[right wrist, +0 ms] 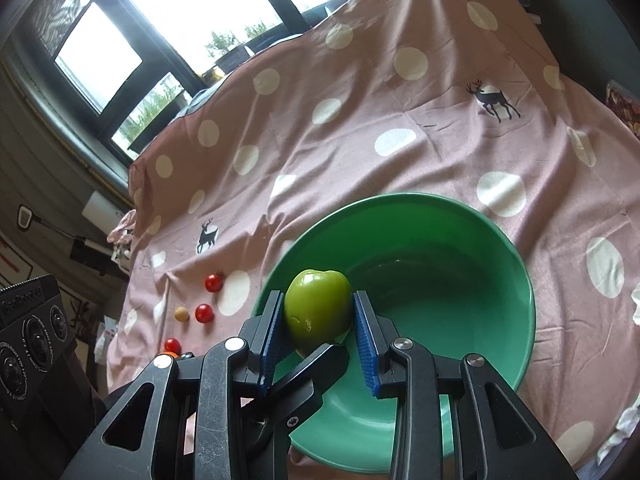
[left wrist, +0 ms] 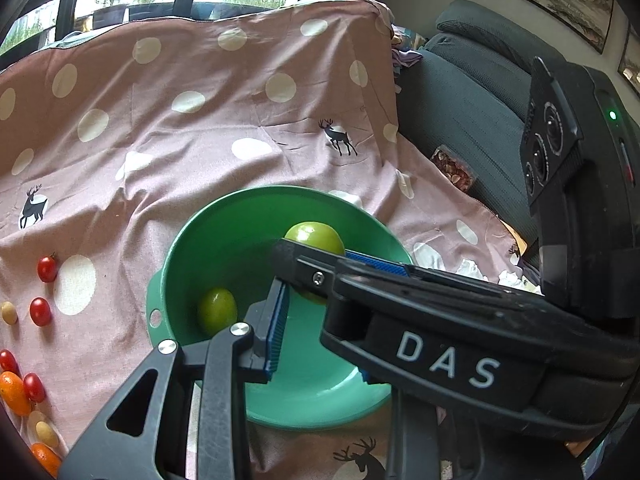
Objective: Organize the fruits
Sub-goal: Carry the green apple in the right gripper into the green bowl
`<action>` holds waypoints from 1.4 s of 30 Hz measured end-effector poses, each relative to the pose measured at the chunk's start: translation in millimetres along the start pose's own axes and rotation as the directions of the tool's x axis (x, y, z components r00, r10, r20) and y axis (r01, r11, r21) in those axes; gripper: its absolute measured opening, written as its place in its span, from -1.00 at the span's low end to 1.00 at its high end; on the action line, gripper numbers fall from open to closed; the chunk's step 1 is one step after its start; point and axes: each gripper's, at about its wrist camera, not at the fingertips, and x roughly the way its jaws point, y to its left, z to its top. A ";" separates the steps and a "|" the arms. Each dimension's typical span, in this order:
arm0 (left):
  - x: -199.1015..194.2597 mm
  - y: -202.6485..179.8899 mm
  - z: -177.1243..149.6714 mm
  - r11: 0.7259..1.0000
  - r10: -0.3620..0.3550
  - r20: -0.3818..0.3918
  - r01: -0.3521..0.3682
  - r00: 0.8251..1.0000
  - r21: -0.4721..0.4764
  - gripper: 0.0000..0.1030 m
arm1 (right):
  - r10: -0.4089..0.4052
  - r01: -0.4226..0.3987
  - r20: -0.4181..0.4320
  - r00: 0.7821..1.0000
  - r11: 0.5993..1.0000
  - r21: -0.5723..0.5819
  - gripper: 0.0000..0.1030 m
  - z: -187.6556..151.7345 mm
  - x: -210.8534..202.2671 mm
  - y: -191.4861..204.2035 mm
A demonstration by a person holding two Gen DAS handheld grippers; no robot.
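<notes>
A green bowl [left wrist: 280,190] [right wrist: 400,198] sits on the pink dotted cloth [left wrist: 160,120]. My right gripper [right wrist: 318,308] [left wrist: 314,248] is shut on a green fruit [right wrist: 316,304] [left wrist: 314,236], held above the bowl's near left side. My left gripper [left wrist: 318,298] reaches in from below. One of its fingers [right wrist: 320,364] lies against the underside of that fruit, and its far finger is hidden behind the right gripper. A second green fruit [left wrist: 218,310] rests inside the bowl. Left of the bowl, cherry tomatoes [left wrist: 47,269] [right wrist: 213,282] and orange and beige fruits [left wrist: 14,392] lie loose.
A dark grey sofa [left wrist: 472,92] stands right of the cloth, with a snack packet [left wrist: 454,168] on its seat. Crumpled white tissues [left wrist: 512,278] lie at the cloth's right edge. Behind the cloth are windows [right wrist: 100,60].
</notes>
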 end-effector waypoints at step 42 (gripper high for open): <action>46.2 12.1 -8.3 0.996 -0.059 -0.124 0.050 0.991 -0.077 -0.45 | -0.102 0.106 -0.122 0.987 0.994 0.032 -0.29 -1.7 31.4 -25.0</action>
